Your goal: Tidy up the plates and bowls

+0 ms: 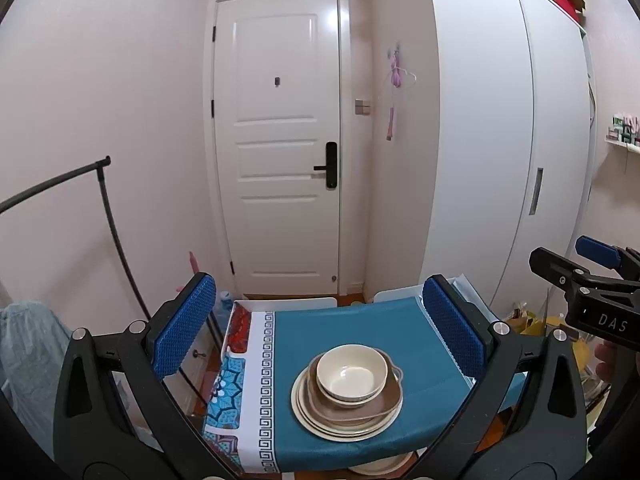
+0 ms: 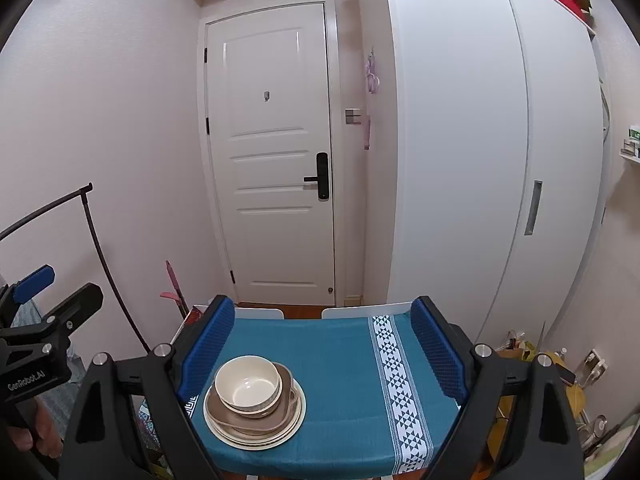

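A cream bowl [image 1: 352, 372] sits on top of a brown squarish dish [image 1: 360, 406], which rests on cream round plates [image 1: 316, 420] in one stack on the teal tablecloth [image 1: 360, 328]. The same stack shows in the right wrist view: the bowl [image 2: 247, 384], the brown dish [image 2: 256, 416], the plates [image 2: 280, 436]. My left gripper [image 1: 320, 320] is open and empty, held back from and above the stack. My right gripper [image 2: 322, 344] is open and empty, with the stack near its left finger [image 2: 206, 354]. Each gripper shows in the other's view, the right [image 1: 600, 284] and the left [image 2: 44, 320].
The small table [image 2: 340, 440] stands before a white door [image 1: 280, 152] and a white wardrobe [image 1: 500, 140]. A black clothes rail [image 1: 108, 216] stands at the left. Another plate [image 1: 380, 466] lies below the table's front edge. Clutter sits on the floor at right [image 2: 560, 380].
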A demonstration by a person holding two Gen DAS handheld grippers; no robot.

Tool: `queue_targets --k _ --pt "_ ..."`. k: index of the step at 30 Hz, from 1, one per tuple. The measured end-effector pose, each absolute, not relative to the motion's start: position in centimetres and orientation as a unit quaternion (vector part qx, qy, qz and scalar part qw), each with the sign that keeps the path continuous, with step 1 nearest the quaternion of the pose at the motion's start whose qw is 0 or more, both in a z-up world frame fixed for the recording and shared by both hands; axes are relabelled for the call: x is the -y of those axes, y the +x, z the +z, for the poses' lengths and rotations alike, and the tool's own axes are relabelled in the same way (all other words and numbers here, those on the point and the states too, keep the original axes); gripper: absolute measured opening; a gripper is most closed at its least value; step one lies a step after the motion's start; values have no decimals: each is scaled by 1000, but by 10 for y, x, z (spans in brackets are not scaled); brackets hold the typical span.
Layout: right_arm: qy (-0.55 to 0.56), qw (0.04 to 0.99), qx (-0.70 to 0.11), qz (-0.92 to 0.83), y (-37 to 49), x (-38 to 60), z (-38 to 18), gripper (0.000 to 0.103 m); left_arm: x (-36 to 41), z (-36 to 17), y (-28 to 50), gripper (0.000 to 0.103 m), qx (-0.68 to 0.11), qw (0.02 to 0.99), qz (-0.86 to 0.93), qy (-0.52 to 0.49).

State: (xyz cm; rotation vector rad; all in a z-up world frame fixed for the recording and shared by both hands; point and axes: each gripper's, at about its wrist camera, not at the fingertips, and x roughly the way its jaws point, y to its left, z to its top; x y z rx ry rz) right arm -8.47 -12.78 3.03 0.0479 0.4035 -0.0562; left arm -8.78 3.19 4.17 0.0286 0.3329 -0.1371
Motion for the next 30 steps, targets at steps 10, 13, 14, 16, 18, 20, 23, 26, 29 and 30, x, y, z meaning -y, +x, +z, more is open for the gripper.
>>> queue_targets --k 10,13,14,16,18,20,23,26,29,30 --pt "29 979 -198 -36 -82 127 30 88 -31 42 -87 103 -165 984 -69 16" --pt "28 979 -196 -41 -82 125 30 88 -31 42 -88 103 -164 984 -67 15" --pt "28 979 -195 -43 -82 124 29 88 -31 42 -87 103 -164 984 -68 15" --pt "27 980 -194 -45 -82 124 30 88 -31 42 -86 103 -163 984 -68 16" --pt "26 980 -192 -46 -82 123 30 88 -32 43 -84 103 -162 984 -68 18" --pt "25 980 -189 -48 -83 123 31 88 -32 44 -83 103 -161 984 -68 17" --pt "27 981 -188 -49 -83 123 32 88 -32 44 -82 103 -159 985 -67 19" --pt "27 981 -188 -49 -83 123 32 89 -32 44 -81 103 -158 985 -66 20" --pt "28 981 -188 -46 -83 124 32 103 -33 43 -81 103 -158 985 -67 20" --pt "28 981 -186 -47 -84 124 33 103 -33 44 -81 103 -158 985 -66 20"
